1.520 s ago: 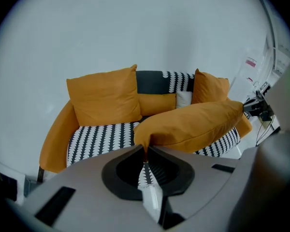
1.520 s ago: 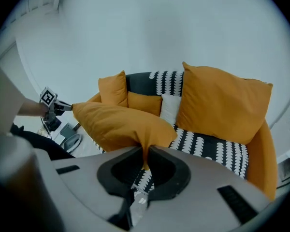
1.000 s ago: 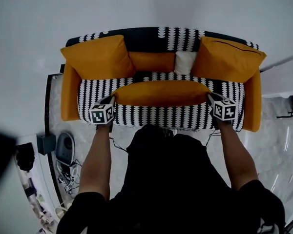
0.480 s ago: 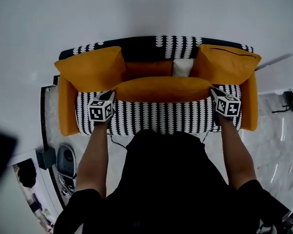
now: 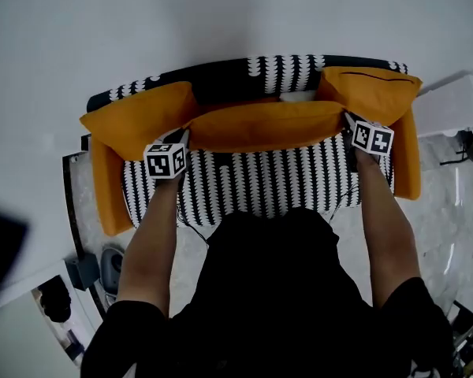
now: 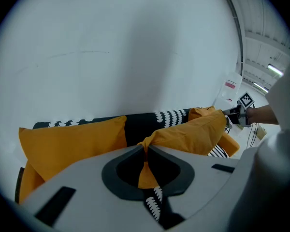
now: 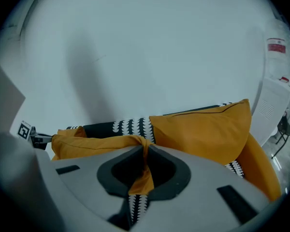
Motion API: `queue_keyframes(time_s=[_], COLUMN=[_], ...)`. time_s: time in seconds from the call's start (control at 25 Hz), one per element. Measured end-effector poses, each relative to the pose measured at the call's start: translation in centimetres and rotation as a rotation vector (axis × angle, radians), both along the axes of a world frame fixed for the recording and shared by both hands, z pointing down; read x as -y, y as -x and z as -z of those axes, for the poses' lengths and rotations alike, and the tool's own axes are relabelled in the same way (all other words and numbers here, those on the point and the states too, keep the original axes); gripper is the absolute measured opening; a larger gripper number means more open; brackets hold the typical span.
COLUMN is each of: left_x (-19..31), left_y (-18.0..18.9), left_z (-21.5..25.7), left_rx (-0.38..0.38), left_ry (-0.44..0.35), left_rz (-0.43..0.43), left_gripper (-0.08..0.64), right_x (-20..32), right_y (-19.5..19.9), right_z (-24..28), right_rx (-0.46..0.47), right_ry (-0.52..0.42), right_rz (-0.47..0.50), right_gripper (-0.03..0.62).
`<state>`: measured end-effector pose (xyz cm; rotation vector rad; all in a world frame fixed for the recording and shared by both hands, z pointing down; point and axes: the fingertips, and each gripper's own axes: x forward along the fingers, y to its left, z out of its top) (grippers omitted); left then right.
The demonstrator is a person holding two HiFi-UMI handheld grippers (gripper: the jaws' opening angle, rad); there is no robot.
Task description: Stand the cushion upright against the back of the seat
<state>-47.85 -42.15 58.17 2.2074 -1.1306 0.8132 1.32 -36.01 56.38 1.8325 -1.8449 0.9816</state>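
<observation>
White wall (image 5: 221, 14): fills the upper field of the head view, behind the sofa.

Sofa (image 5: 252, 191): 1 seat surface in a black-and-white pattern, a back (image 5: 292, 68) in the same pattern with a dark band, and 2 orange armrests, 1 at each end (image 5: 106, 187) (image 5: 410, 160).

Long cushion (image 5: 264, 124): orange, lifted clear of the seat and stretched sideways across the sofa. It hangs over the rear part of the seat, close in front of the back, between the 2 side cushions. Whether it touches the back cannot be told. Each of its 2 ends is drawn into a pinched corner.

Side cushions: 2, both orange. The one at the left end (image 5: 138, 116) leans over the left armrest; the one at the right end (image 5: 366, 93) stands propped against the back.

Left gripper (image 5: 183, 138): jaws nearly together, clamped on the cushion's left corner. In the left gripper view (image 6: 146, 151) a fold of orange cloth runs down between the 2 pads.

Right gripper (image 5: 351, 123): jaws likewise nearly together, clamped on the right corner. The right gripper view (image 7: 146, 151) shows the cloth bunched in the narrow gap.

Marker cubes: 1 on each gripper, left (image 5: 165, 162) and right (image 5: 372, 138), above the person's outstretched forearms.
</observation>
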Motion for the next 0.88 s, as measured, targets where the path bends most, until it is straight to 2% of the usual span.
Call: queue_keyframes(time_s=[0.32,0.6,0.88], left_x=[3.1,5.3,7.4], left_y=[0.1,-0.1,-1.1], left_z=[-0.3,-2.2,-3.0], left_rx=[0.005,0.027,0.048], left_ry=[-0.023,-0.006,-0.008], left_rz=[0.081,0.154,0.156], left_gripper=[0.038,0.038,0.038], right_x=[3.9,7.7,9.2], right_y=[0.2,-0.2,-1.0], right_z=[0.0,-3.0,-6.3], right_rx=[0.002,-0.011,0.006], right_ry=[-0.012,0.042,0.093], right_rz=[0.048,0.117,0.12], right_gripper=[0.055,0.055,0.055])
